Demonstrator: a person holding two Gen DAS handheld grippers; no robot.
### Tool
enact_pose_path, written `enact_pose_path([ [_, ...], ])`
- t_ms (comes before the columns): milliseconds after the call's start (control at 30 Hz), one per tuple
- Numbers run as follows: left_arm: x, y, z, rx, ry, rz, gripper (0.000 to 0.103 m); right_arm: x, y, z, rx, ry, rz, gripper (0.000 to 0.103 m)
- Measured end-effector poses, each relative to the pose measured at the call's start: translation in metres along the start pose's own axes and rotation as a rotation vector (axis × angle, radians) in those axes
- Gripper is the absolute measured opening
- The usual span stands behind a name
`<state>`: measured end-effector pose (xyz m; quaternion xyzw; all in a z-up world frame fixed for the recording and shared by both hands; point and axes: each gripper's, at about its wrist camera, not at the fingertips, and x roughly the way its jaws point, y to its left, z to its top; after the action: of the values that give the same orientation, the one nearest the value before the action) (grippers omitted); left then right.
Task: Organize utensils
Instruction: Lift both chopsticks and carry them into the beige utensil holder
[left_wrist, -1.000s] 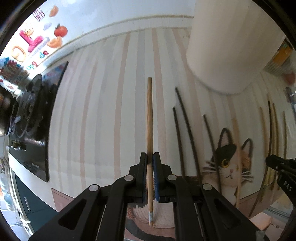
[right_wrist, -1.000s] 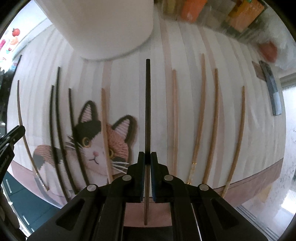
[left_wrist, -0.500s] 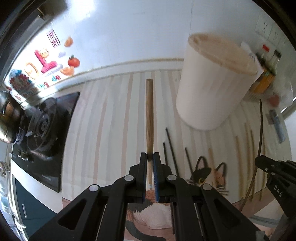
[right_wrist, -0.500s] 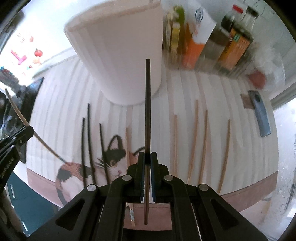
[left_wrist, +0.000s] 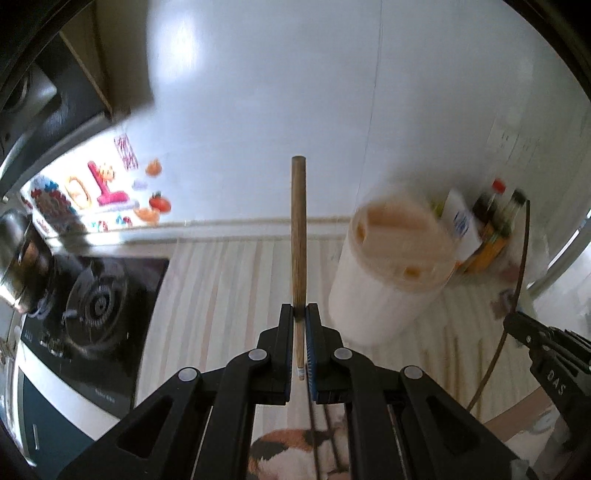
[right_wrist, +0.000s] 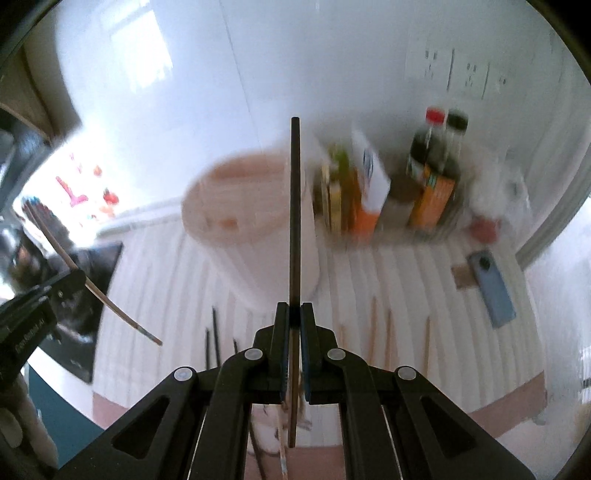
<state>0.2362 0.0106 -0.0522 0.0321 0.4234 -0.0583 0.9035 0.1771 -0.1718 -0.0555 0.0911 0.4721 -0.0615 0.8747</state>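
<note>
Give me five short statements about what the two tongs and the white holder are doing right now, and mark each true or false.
1. The left tongs grip a light wooden chopstick. True.
2. The right tongs are open and empty. False: they are shut on a dark chopstick.
3. The white holder stands upright on the striped mat. True.
4. A blue phone lies on the mat's right side. True.
5. No chopsticks lie on the mat. False: several lie there.

Both wrist views look forward, above the counter, sharing the white holder (left_wrist: 391, 273)
</note>
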Motion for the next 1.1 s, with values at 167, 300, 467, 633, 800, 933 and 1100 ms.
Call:
enact_pose_path([
  [167, -0.023, -0.003, 0.028, -0.003, -0.038, -0.06, 0.004, -0.022, 0.004, 0.042, 0.011, -0.093, 0.012, 0.006],
  [300, -0.038, -0.005, 0.053, -0.005, -0.077, -0.094, 0.004, -0.032, 0.007, 0.076, 0.012, -0.166, 0.011, 0.006],
  [467, -0.045, -0.014, 0.082, 0.001, -0.116, -0.116, 0.004, -0.033, 0.006, 0.114, 0.025, -0.216, 0.018, 0.006],
  [633, -0.041, -0.027, 0.111, 0.001, -0.108, -0.145, 0.004, -0.02, 0.004, 0.142, 0.04, -0.244, 0.011, 0.006],
  [800, -0.019, -0.044, 0.128, 0.014, -0.091, -0.16, 0.004, 0.003, 0.001, 0.164, 0.067, -0.259, 0.007, 0.006],
  [933, 0.005, -0.055, 0.136, 0.016, -0.06, -0.168, 0.004, 0.021, -0.002, 0.179, 0.088, -0.266, 0.014, 0.006],
  [1100, 0.038, -0.063, 0.141, 0.009, -0.013, -0.167, 0.004, 0.043, -0.001, 0.19, 0.092, -0.281, 0.03, 0.006],
])
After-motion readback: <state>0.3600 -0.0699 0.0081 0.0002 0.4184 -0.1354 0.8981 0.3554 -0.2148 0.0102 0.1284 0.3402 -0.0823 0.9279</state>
